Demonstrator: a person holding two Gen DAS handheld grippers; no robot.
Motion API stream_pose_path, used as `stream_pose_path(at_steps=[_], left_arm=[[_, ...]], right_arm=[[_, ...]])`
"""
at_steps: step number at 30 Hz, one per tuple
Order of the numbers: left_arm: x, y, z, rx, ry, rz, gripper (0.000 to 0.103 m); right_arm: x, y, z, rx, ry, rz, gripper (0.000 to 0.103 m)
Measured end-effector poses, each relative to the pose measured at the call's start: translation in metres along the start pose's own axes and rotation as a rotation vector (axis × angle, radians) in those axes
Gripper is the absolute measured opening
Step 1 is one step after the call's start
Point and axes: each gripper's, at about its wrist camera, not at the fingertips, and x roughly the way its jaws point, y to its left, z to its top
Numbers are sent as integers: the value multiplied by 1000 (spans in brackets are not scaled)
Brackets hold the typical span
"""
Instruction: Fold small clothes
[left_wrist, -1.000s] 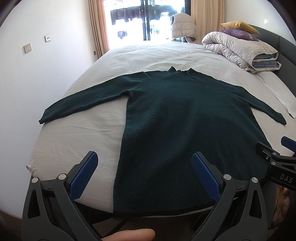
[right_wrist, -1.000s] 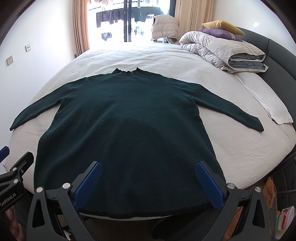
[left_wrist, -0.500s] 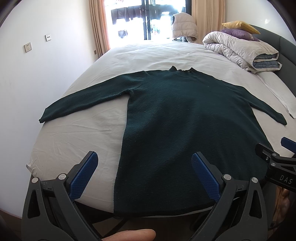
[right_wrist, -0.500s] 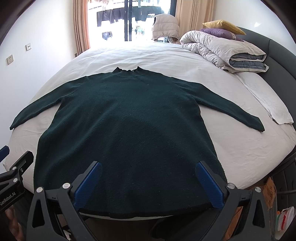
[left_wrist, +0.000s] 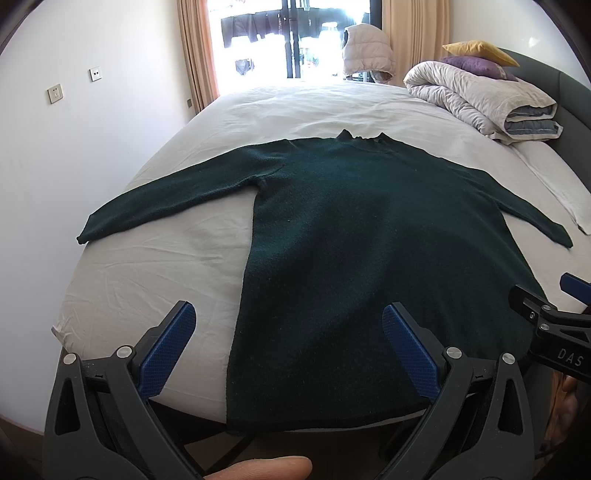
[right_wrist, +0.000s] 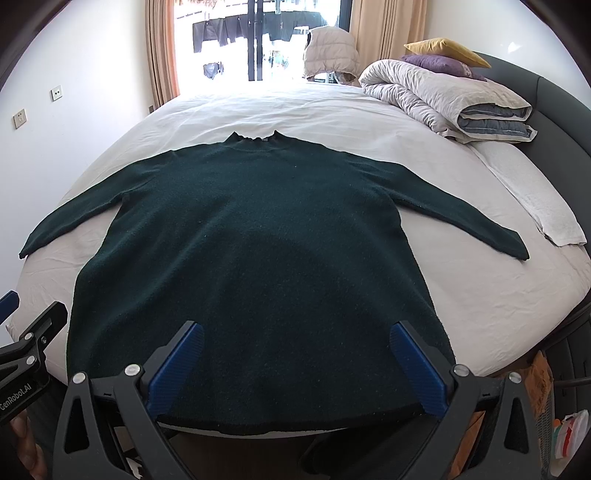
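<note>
Left gripper (left_wrist: 288, 343): jaws spread wide, nothing between them, hovering over the near edge of the bed (left_wrist: 155, 266); one blue pad (left_wrist: 168, 349) sits over bare sheet, the other over the sweater's lower body. Right gripper (right_wrist: 295, 363): jaws likewise spread and empty, both pads over the sweater just inside its bottom hem (right_wrist: 288, 428). Each gripper shows at the margin of the other's view, so the two are held side by side, near one another, on the hem side. Sweater (right_wrist: 251, 236): dark green, laid flat with the neck (right_wrist: 255, 137) pointing away toward the window, both sleeves stretched out to the sides, hem draping slightly past the mattress edge. Likely reason for the layout: spread flat and symmetric, it gives clean lines for a first fold, and open jaws at the hem suit a pinch at either bottom corner or a reach out to a sleeve. Folding itself looks not yet begun. Edges: left cuff (left_wrist: 83, 236) lies close to the rounded rim of the bed by the wall; right cuff (right_wrist: 517, 251) ends just short of a white towel (right_wrist: 546, 214). Open room: wide bare sheet beyond the neck, and smaller bare patches under each sleeve. A rolled duvet (right_wrist: 443, 99) with pillows sits well apart at the far right, out of the working area.
</note>
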Motion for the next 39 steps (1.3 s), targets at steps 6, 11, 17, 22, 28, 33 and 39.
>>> stream_pose_path(at_steps=[6,11,17,22,28,33,39], left_arm=[[1,0,-1,-1,1,0,103],[1,0,0,-1,3,0,103],[2,0,-1,-1,5,0,103],[3,-1,-3,-2,8,-1,103],[3,-1,-3,-6,15,-3,103],[4,0,-2,-12,25,-6,103],[6,1,-1,-21,39,-10,103]], right_arm=[[0,0,1,1,1,0,103],[1,1,-1,0,2,2,103],[1,1,-1,1,4,1,103],[2,2,-2,1,7,2,103],[4,3,-3,-3,14,3,103],[5,2,0,-7,24,4,103],[8,3,1,-12,35,4,103]])
